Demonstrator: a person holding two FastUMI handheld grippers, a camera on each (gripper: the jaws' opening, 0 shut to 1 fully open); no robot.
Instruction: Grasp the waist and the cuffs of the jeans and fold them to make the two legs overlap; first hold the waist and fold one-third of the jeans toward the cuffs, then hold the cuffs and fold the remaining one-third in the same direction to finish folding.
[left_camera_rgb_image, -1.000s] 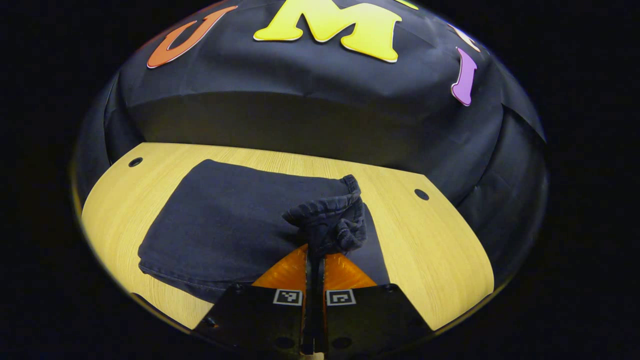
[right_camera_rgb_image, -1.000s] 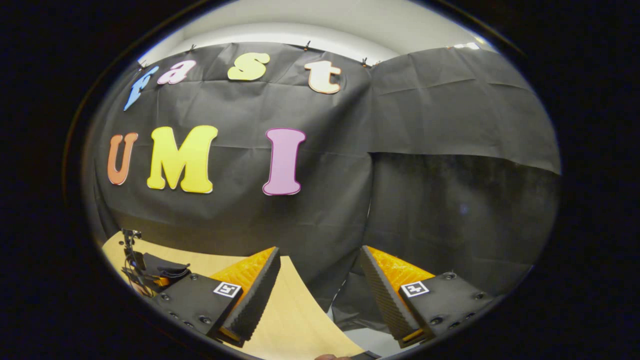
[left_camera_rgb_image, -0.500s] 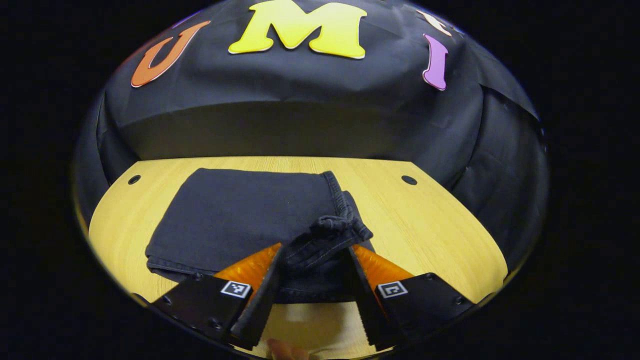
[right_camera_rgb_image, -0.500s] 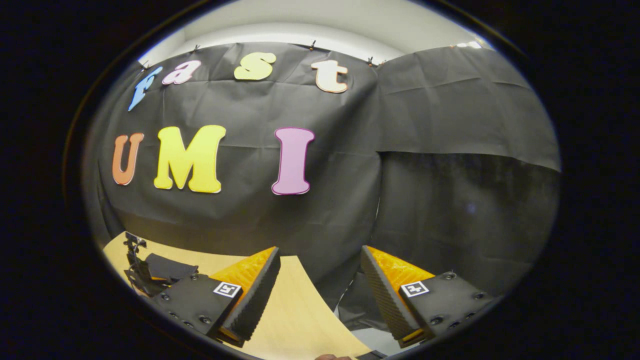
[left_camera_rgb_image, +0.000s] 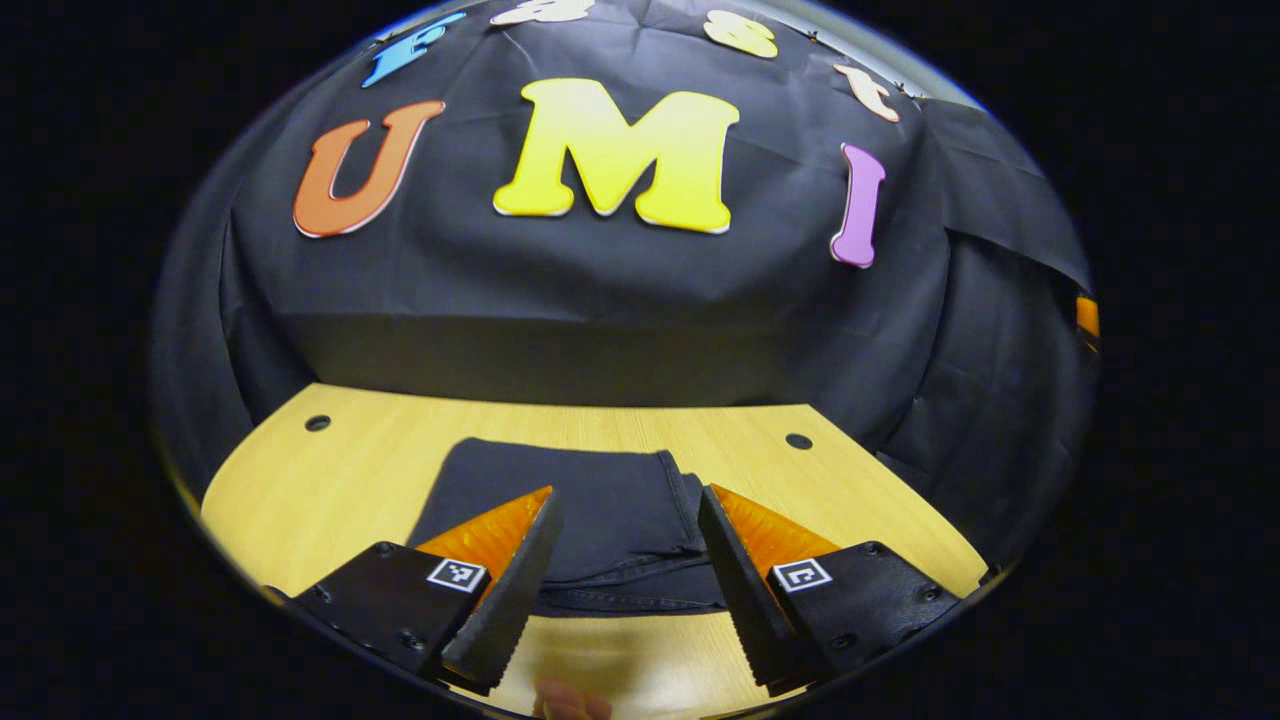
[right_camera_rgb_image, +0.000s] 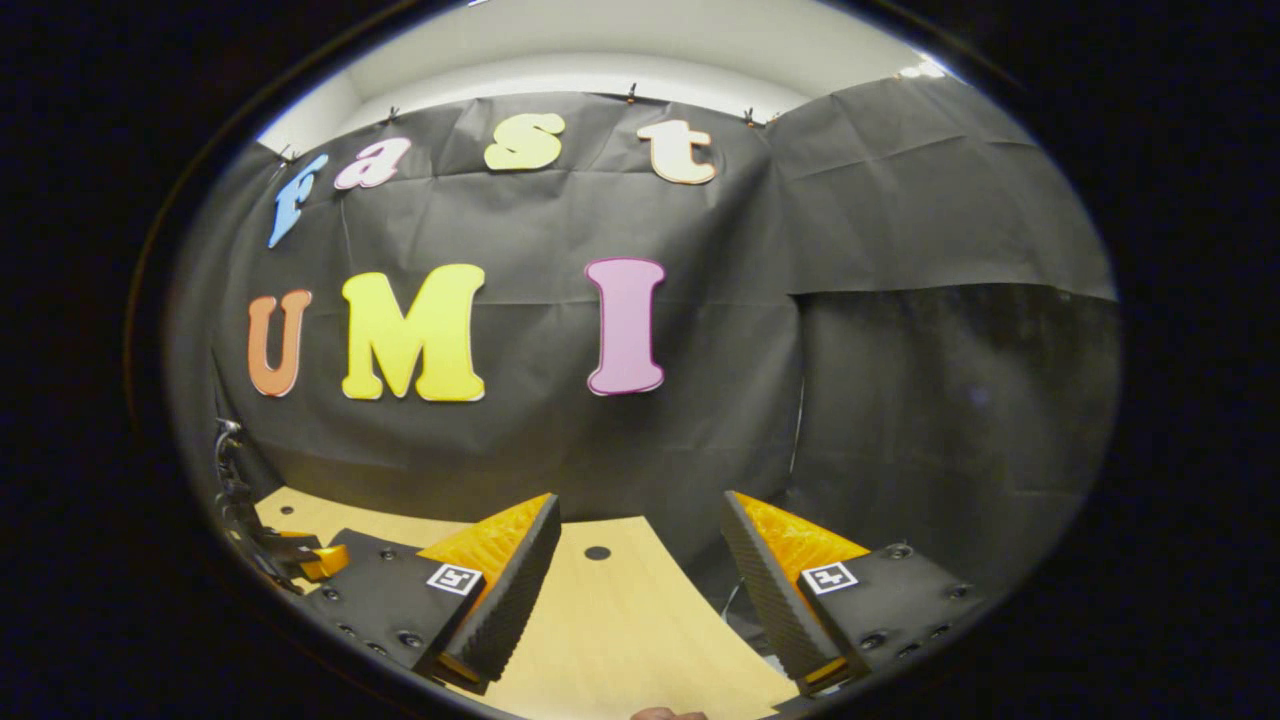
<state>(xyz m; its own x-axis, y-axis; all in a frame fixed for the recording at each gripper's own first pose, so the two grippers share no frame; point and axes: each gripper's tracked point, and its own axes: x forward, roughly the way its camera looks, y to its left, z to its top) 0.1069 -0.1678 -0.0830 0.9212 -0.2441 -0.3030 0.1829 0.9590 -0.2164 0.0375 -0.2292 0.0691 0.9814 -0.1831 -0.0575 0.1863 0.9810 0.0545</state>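
The dark jeans (left_camera_rgb_image: 600, 505) lie folded into a flat packet on the wooden table (left_camera_rgb_image: 860, 510), with a seamed edge along the near side. My left gripper (left_camera_rgb_image: 628, 495) hovers just short of and above that near edge. It is open, with bare space between its fingers. My right gripper (right_camera_rgb_image: 640, 498) is held open over the table's right end (right_camera_rgb_image: 620, 620), facing the booth wall, and holds nothing. At the far left of the right gripper view I see the left gripper (right_camera_rgb_image: 300, 560) low over the table.
Small round holes mark the tabletop near its back corners (left_camera_rgb_image: 318, 423) (left_camera_rgb_image: 798, 441) (right_camera_rgb_image: 597, 552). The black cloth wall stands right behind the table. Bare wood lies on both sides of the jeans. A person's fingertip (left_camera_rgb_image: 570, 705) peeks in at the bottom edge.
My left gripper went from shut on the bunched cuffs to open, then drew back and tilted up. The cuffs dropped and settled flat on the fold. The right gripper turned slightly left.
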